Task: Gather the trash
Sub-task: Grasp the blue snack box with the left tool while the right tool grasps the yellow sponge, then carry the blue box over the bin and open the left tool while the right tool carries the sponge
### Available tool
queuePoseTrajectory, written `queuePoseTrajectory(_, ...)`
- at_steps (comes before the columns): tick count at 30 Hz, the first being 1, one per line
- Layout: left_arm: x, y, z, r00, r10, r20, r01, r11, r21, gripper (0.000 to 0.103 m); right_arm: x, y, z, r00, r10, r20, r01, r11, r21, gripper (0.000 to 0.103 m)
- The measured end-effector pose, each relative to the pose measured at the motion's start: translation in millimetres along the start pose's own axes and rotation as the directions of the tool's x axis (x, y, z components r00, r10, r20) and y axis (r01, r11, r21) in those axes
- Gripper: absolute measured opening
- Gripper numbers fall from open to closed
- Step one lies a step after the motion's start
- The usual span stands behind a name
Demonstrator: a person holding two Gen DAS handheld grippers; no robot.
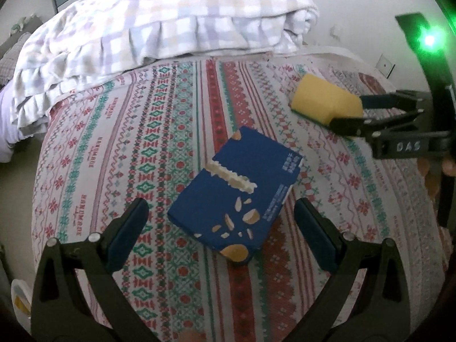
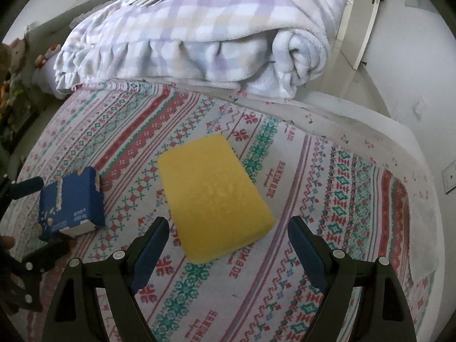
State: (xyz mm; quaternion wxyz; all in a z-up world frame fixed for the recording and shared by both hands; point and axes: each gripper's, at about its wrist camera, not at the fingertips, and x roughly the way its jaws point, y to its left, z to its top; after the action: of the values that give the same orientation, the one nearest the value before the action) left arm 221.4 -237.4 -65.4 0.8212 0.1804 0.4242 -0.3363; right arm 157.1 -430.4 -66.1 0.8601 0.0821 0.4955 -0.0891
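A torn blue snack box (image 1: 238, 189) lies flat on the patterned bedspread (image 1: 114, 148). My left gripper (image 1: 221, 213) is open, its fingers either side of the box's near end, just above it. A yellow sponge (image 2: 212, 195) lies on the bedspread to the right of the box. My right gripper (image 2: 228, 232) is open, its fingers flanking the sponge's near end. In the left wrist view the right gripper (image 1: 352, 111) shows at the sponge (image 1: 325, 101). The box (image 2: 72, 203) and the left gripper (image 2: 45, 213) show at the left of the right wrist view.
A folded checked blanket (image 1: 159, 25) lies across the back of the bed; it also shows in the right wrist view (image 2: 199, 28). The bed's right edge and a white wall (image 2: 413, 85) are at the right. Soft toys (image 2: 17, 57) sit at the far left.
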Motion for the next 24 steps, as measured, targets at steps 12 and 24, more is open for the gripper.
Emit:
queuePoseTrajectory(12, 1, -2, -3, 0.999, -0.052, -0.015, 0.05, 0.995, -0.088, 0.075, -10, -6, 8, 0.999, 0.037, -0.001, -0.037, 0.997, 0.07, 0.056)
queuePoseTrajectory(24, -34, 12, -14, 1.0, -0.02, 0.007, 0.021, 0.988, -0.154, 0.075, -47, -2, 9, 0.997, 0.077, 0.024, -0.079, 0.989, 0.122, 0.055)
